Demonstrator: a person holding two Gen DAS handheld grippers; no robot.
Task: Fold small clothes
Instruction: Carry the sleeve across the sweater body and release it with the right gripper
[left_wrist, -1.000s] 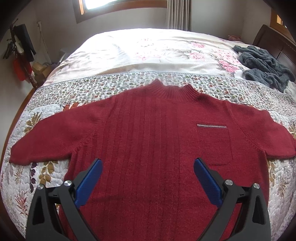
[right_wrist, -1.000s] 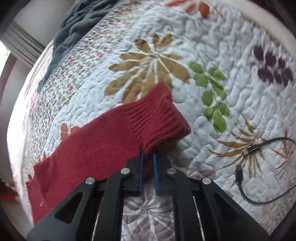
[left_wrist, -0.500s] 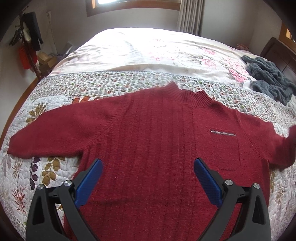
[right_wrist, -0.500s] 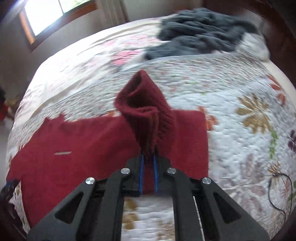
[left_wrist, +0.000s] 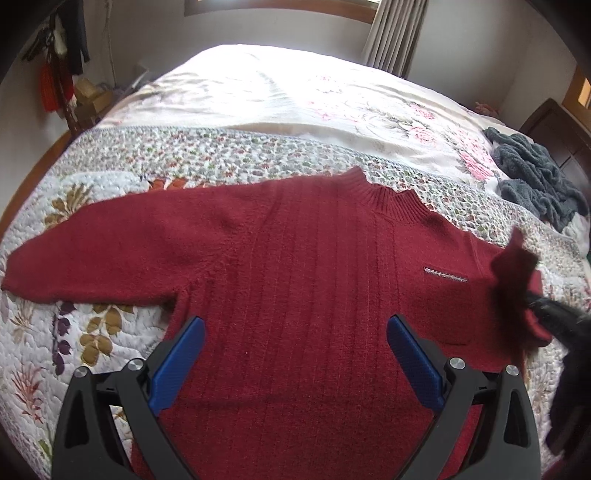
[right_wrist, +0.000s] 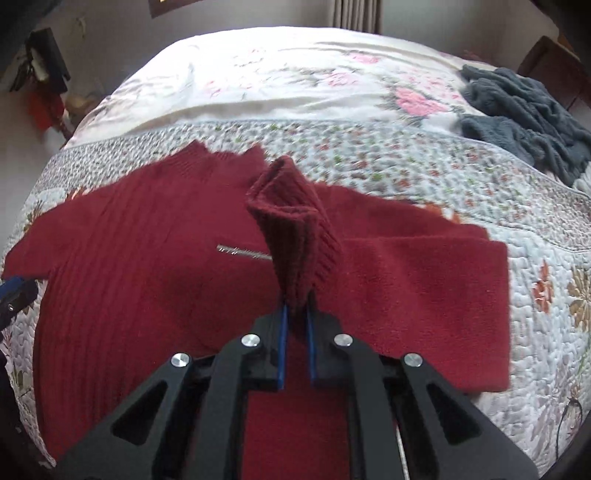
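Dark red wool fills the near half of both views: the sweater (left_wrist: 295, 280) lies front-up on the quilt (left_wrist: 110, 177) of the bed, neck toward the far side, its hem toward you. Your right gripper (right_wrist: 295, 314) is clamped on the ribbed cuff (right_wrist: 291, 236) of the sweater's right-hand sleeve, the two blue pads almost meeting with only the thickness of the knit between them. The cuff stands up out of the grip, doubled over at its top, raised above the chest of the sweater near the small silver strip (right_wrist: 243, 253) that marks the pocket. Behind the cuff, the rest of that sleeve (right_wrist: 424, 280) lies folded back across the right side of the sweater's body, its outer edge resting on the quilt.

Your left gripper (left_wrist: 295, 358) hovers over the lower middle of the sweater with its jaws spread wide, the blue pads (left_wrist: 177, 365) well apart and holding nothing; whether they touch the knit below cannot be told. From this view the left-hand sleeve (left_wrist: 92, 258) stretches flat and straight toward the left edge of the bed, and the lifted cuff shows as a dark, blurred shape at the right edge, above the black body of your other gripper.

On the far right of the bed a heap of grey fabric (right_wrist: 524, 118) lies on the flowered bedspread (right_wrist: 295, 81), well apart from the sweater. A thin dark cable (right_wrist: 565, 421) lies on the quilt at the near right.
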